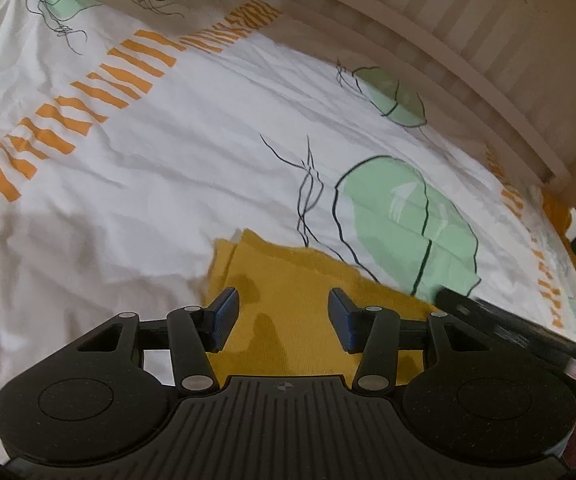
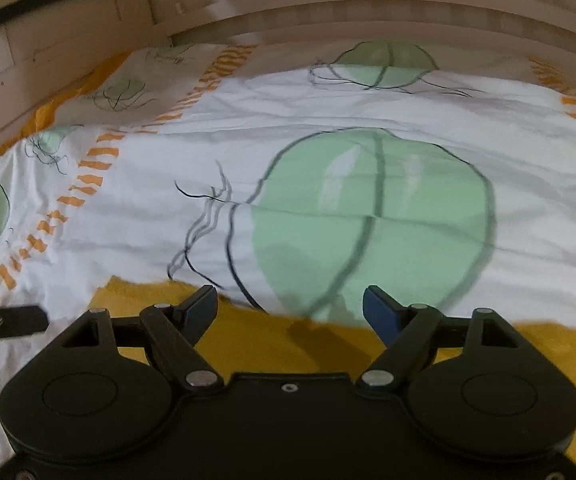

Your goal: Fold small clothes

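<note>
A mustard-yellow garment (image 1: 288, 300) lies flat on the white bed cover (image 1: 167, 152), its far left corner showing a folded layer. My left gripper (image 1: 283, 316) is open and empty, hovering just over the garment's left part. In the right wrist view the same yellow garment (image 2: 288, 344) runs along the near edge under my right gripper (image 2: 290, 306), which is open and empty above the garment's far edge. The right gripper's body (image 1: 528, 332) shows at the right in the left wrist view. The left one (image 2: 7, 322) shows at the left in the right wrist view.
The bed cover (image 2: 368, 120) has green leaf prints (image 2: 368, 216) and orange striped bands (image 1: 87, 104). A pale wooden slatted bed frame (image 1: 488, 40) runs along the far side. A wooden headboard or furniture panel (image 2: 67, 20) stands at the back left.
</note>
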Tool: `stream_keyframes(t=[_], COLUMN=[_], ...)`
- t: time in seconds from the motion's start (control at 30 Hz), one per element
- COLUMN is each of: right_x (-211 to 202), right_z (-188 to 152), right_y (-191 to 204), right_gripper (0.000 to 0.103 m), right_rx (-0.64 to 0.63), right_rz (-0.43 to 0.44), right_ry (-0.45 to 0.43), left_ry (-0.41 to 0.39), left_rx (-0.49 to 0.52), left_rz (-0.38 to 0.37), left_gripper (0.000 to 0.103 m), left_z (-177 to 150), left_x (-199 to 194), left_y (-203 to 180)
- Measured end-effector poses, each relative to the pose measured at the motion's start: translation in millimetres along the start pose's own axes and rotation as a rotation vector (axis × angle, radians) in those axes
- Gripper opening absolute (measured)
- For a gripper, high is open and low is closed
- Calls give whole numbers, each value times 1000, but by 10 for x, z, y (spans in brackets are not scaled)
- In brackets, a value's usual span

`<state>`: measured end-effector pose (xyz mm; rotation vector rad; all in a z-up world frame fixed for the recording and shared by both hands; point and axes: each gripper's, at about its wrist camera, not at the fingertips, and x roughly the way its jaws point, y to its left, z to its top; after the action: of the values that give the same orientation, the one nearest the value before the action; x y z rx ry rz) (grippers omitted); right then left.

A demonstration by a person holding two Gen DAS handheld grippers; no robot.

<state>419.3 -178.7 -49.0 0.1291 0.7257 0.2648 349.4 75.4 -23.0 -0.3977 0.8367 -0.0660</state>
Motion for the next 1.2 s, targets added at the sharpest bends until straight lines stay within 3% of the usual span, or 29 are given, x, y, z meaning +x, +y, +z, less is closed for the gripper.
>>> stream_keyframes(t=[0.3, 0.4, 0.5, 0.87, 1.2], right_x=[-826, -1031, -1166, -1077, -957], right_z=[-481, -625, -766, -944, -994], right_y=[-958, -1223, -1412, -1705, -1712], right_gripper=[88, 96, 98, 103, 103], right_rx=[189, 249, 300, 409, 439], right_rz=[-50, -77, -86, -30, 36], right_ry=[32, 49, 82, 131, 63], left_ry=[40, 63, 87, 145, 156], left_rx=[82, 113, 142, 202, 253], left_rz=[-16, -23, -31, -46, -22], left_gripper=[48, 48, 48, 48, 55], left_z=[-156, -229, -301, -472, -560], left_x=[47, 78, 108, 184, 271], left_y=[-188, -255, -321, -433, -516])
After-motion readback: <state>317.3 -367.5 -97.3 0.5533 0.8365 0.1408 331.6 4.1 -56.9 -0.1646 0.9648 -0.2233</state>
